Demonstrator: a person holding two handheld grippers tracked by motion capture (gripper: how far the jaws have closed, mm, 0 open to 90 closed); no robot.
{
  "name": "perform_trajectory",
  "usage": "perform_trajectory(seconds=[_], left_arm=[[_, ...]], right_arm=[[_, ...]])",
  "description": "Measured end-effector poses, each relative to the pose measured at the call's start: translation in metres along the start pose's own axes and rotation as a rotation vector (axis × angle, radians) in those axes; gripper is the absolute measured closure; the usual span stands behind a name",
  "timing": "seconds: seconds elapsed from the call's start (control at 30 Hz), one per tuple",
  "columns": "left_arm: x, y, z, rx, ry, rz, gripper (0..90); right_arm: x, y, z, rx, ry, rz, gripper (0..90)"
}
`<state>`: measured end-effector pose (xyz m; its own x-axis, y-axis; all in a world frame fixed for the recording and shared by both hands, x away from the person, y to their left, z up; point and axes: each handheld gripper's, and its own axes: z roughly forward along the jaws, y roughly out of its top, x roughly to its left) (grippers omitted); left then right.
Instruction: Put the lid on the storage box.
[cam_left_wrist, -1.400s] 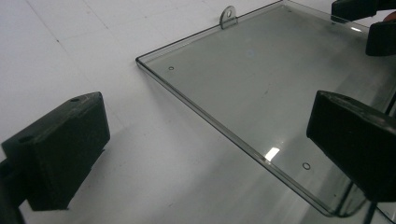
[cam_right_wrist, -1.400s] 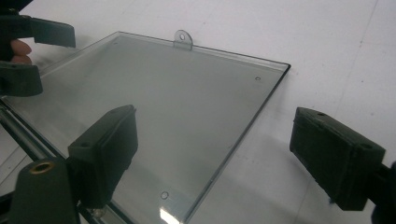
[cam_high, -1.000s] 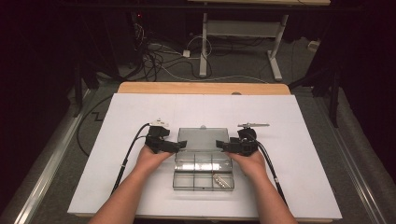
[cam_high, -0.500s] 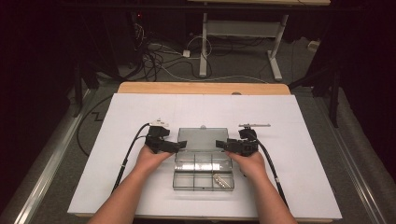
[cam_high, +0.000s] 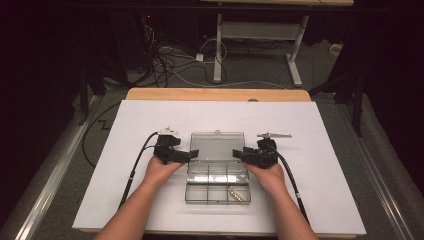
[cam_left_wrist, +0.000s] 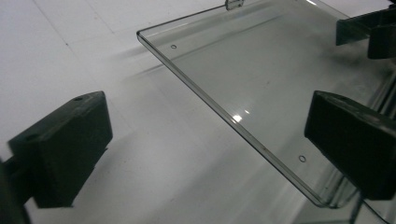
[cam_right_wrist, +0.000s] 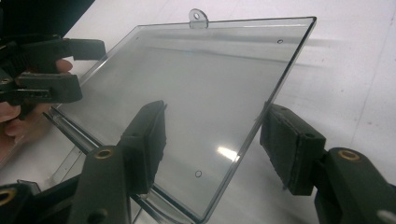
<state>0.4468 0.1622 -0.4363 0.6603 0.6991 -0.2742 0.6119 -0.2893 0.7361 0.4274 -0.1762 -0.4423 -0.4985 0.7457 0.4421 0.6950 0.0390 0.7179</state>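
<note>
On the white table sheet (cam_high: 150, 200), the clear compartment box (cam_high: 217, 182) lay with its lid (cam_high: 216, 141) swung back. Small metal parts (cam_high: 239, 194) inside were too small to identify. Your left gripper (cam_left_wrist: 205, 144) straddled the lid's edge, jaws wide. Your right gripper (cam_right_wrist: 212, 147) did likewise, gripping nothing.
</note>
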Motion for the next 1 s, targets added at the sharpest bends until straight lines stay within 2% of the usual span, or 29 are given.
perform_trajectory(seconds=[0.13,0.3,0.4,0.57,0.87,1.0], left_arm=[[0.0,-0.001,-0.002,-0.013,-0.05,0.006,13.2],[-0.005,0.001,-0.002,-0.019,-0.077,0.025,24.2],[-0.008,0.002,-0.002,-0.02,-0.103,0.04,30.4],[-0.01,0.003,-0.003,-0.025,-0.123,0.043,35.1],[-0.012,0.004,-0.008,-0.037,-0.116,0.059,43.6],[-0.016,0.004,-0.012,-0.049,-0.089,0.104,46.1]], right_arm=[[0.002,-0.001,-0.003,-0.027,-0.01,-0.027,45.5],[0.004,-0.001,-0.005,-0.041,-0.023,-0.046,47.1],[0.006,-0.001,-0.006,-0.055,-0.04,-0.073,48.6],[0.008,0.0,-0.008,-0.067,-0.044,-0.088,51.0],[0.011,0.0,-0.012,-0.083,-0.063,-0.146,53.1],[0.011,0.001,-0.017,-0.092,-0.074,-0.175,57.3]])
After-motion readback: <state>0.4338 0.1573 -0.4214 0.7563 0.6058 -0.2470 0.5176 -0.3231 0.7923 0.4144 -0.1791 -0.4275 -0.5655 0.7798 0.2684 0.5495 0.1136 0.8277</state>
